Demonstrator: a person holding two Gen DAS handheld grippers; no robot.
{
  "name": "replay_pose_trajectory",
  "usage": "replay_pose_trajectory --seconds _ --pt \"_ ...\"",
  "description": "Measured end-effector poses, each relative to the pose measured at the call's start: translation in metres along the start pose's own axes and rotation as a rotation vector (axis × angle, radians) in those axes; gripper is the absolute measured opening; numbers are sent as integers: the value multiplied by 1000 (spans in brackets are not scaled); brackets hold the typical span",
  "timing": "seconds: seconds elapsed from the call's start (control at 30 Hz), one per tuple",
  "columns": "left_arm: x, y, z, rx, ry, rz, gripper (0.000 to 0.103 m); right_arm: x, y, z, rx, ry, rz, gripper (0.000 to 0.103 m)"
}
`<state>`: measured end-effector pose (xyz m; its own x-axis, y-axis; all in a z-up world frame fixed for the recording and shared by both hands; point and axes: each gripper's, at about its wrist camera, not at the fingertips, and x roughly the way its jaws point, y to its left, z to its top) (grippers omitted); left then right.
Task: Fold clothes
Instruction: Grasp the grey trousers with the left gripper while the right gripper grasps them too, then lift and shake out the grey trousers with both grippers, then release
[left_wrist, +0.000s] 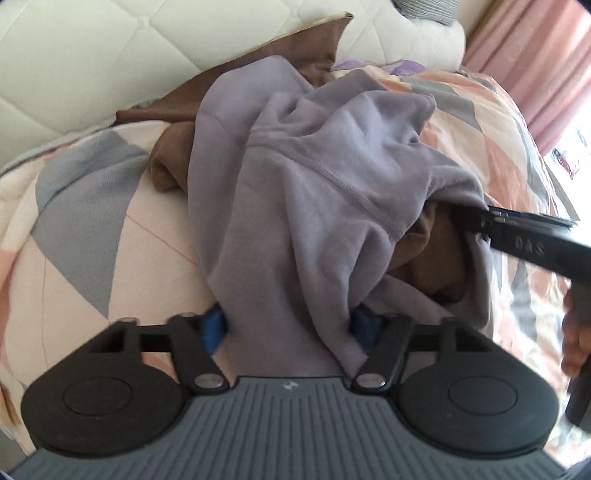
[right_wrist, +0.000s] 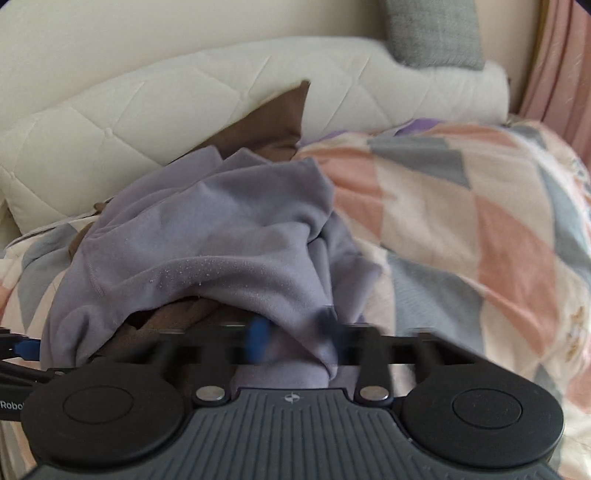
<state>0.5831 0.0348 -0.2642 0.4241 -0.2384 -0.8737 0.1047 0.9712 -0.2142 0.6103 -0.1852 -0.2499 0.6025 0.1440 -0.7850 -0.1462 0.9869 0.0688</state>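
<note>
Lilac fleece garment (left_wrist: 295, 192) lies heaped on the patterned quilt (left_wrist: 85, 236), over a brown garment (left_wrist: 173, 155). Left gripper (left_wrist: 288, 328) pinches a bunch of the lilac cloth between its blue pads (left_wrist: 213, 330). Right gripper (right_wrist: 295, 332), blurred, grips the garment's other edge, fabric filling its jaws.

Soft daylight from the right, fisheye-bent edges, motion blur in the right wrist view.

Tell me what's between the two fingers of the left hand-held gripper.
A bunched band of the lavender garment fills the left hand-held gripper, seen in the left wrist view.
</note>
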Motion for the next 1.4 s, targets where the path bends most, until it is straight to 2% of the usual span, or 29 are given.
replay_pose_trajectory --seconds 0.03,0.07,0.17,0.33,0.43,0.5,0.63,0.8,0.9,0.93,0.97,1.03,1.13,1.2,1.3,1.33,1.4 --pt "-3 0 1 14 -8 4 42 -5 -2 -1 13 -22 3 10" --pt "-11 -2 0 28 -26 12 35 -14 -4 -2 31 -57 2 8" --pt "-36 -7 -2 73 -85 35 28 -56 -16 -8 120 -170 -12 7" --pt "-106 -40 -4 212 -251 13 25 -153 -29 -32 215 -360 -44 2" --pt "-150 -75 -19 345 -341 -27 25 -219 -35 -61 239 -462 -117 0" --pt "-174 -95 -37 415 -363 -70 25 -264 -42 -84 271 -500 -155 0" --pt "-210 -135 -85 510 -353 -168 22 -343 -57 -138 346 -533 -234 0" --pt "-236 -195 -152 626 -320 -239 21 -429 -65 -225 430 -544 -370 0" --pt "-251 -237 -193 712 -346 -255 20 -477 -72 -281 494 -551 -466 0" --pt "-257 -250 -208 732 -349 -276 15 -493 -74 -301 512 -551 -493 0" --pt "-263 -260 -224 754 -342 -310 0 -508 -76 -321 530 -545 -510 0" --pt "-276 -281 -256 796 -330 -379 0 -533 -74 -360 551 -516 -538 0" --pt "-286 -310 -316 873 -291 -430 0 -566 -58 -419 548 -479 -690 0" --pt "-286 -323 -355 905 -229 -445 1 -592 -53 -463 558 -453 -800 0" --pt "-279 -334 -407 930 -113 -456 8 -613 -67 -532 687 -291 -766 0" --pt "-275 -330 -419 942 -94 -430 9 -615 -69 -554 730 -237 -750 0" --pt "-266 -321 -440 961 -58 -377 11 -615 -70 -591 797 -154 -714 8"
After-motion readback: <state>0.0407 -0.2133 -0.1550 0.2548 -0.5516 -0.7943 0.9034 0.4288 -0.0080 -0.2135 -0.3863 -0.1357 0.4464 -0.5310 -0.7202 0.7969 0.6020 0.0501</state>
